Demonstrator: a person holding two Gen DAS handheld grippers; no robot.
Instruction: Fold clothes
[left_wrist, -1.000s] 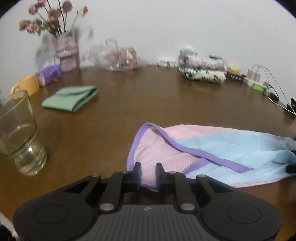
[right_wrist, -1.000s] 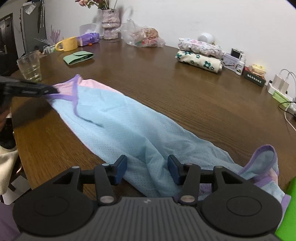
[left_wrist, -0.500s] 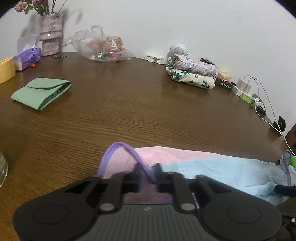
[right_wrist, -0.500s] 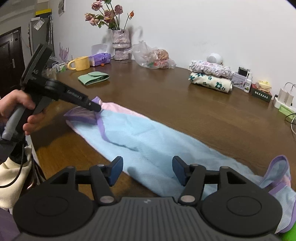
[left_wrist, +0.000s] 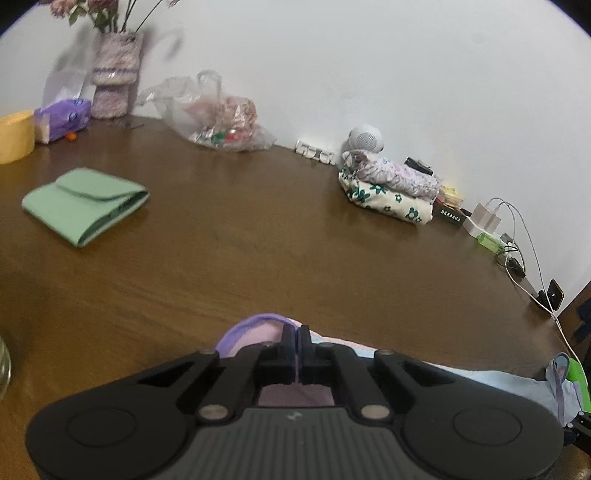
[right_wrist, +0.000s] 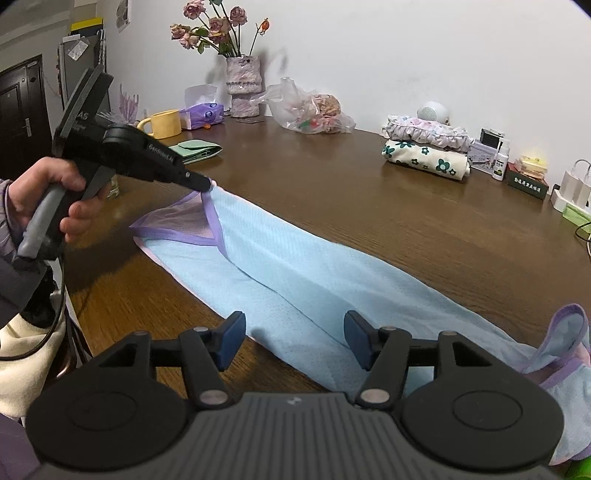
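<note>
Cloth: blue mesh garment with purple trim and a pink under-layer — thin, floppy and light, I think. It should bend anywhere and droop where nothing holds it.
Where it is: flat on the brown table, stretched from near right to far left.
Left gripper: pressed together, pinching the purple edge at the far left corner, which is lifted a little off the wood.
Right gripper: spread apart, over the near edge of the blue part — nothing pinched yet.
Best places to grab: corners and the purple trim, because the trim looks thicker and less likely to slip than the holey mesh.
Watch out: the bunched end at the near right may drag or twist when lifted.
Other clothes: green folded cloth far left, flowered stack far right.
</note>
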